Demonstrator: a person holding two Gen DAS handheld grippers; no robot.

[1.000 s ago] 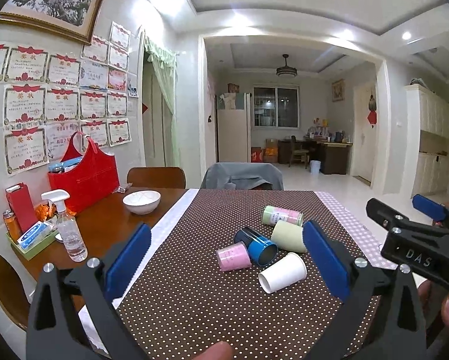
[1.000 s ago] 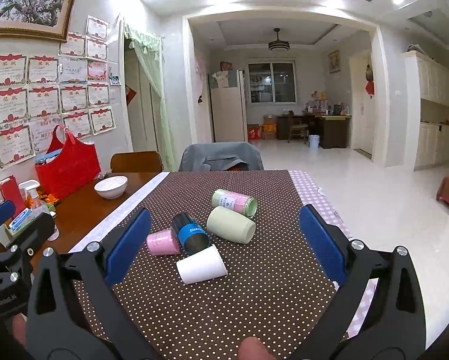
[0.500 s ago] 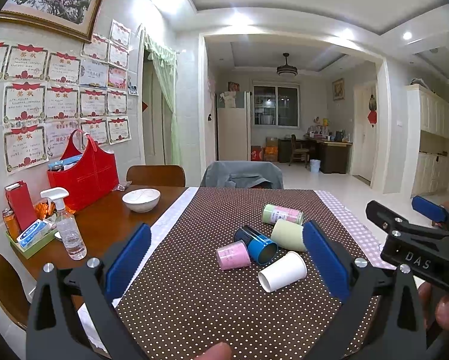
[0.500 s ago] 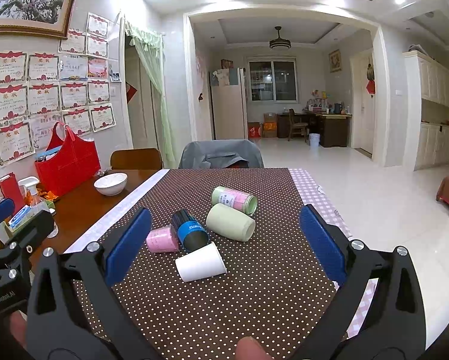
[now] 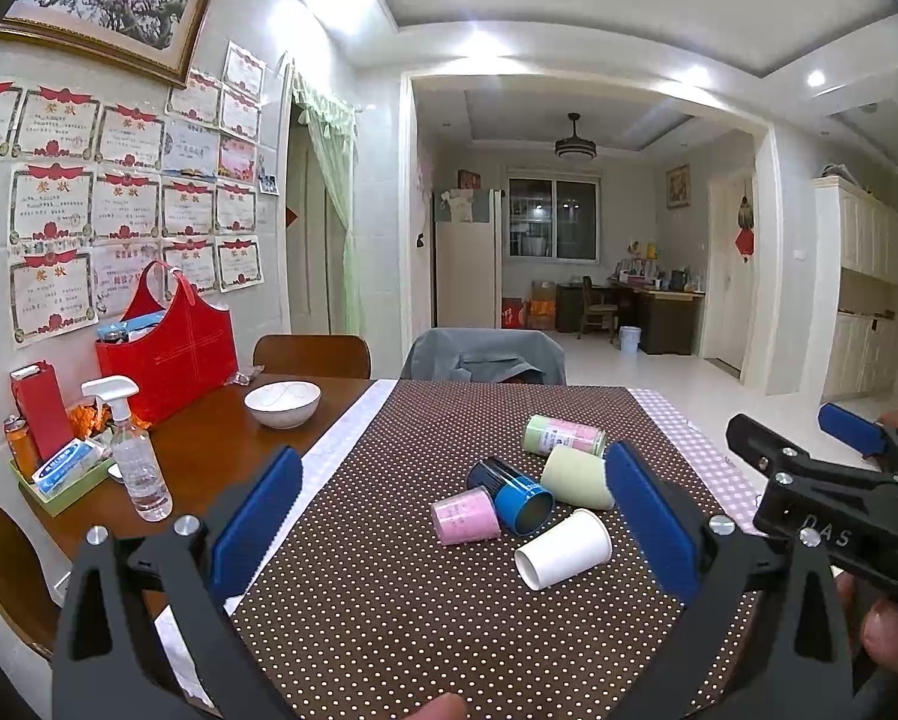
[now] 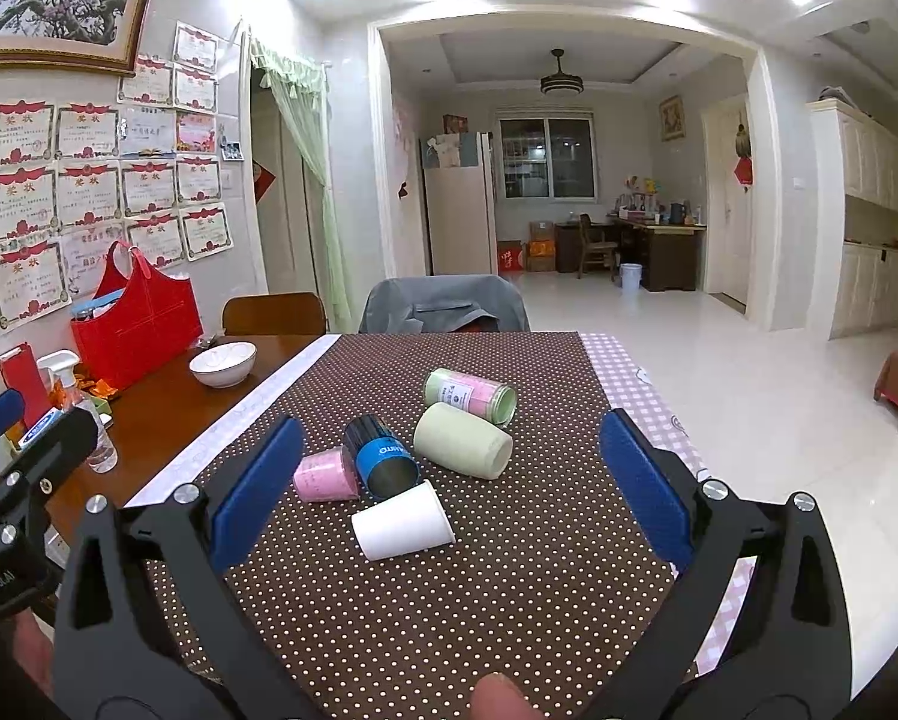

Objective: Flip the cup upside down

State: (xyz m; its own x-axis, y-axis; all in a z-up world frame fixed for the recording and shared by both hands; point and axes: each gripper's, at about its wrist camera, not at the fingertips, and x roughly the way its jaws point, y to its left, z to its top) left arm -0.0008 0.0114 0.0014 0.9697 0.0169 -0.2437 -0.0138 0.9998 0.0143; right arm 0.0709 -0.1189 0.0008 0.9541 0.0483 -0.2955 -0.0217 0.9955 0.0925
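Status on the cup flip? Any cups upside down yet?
Done: nothing. All five cups lie on their sides on the dotted cloth: white cup, pink cup, blue cup, pale green cup, green-and-pink cup.
In hand: nothing. Left gripper and right gripper are both open, short of the cluster.
Left: grasp a cup and set it mouth down.

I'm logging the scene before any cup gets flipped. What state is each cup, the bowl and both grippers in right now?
white cup: on its side, on the dotted cloth
pink cup: on its side
blue cup: on its side, open end toward the camera
pale green cup: on its side
green-and-pink cup: on its side, farthest back
bowl: upright on bare wood
left gripper: open, holding nothing
right gripper: open, holding nothing
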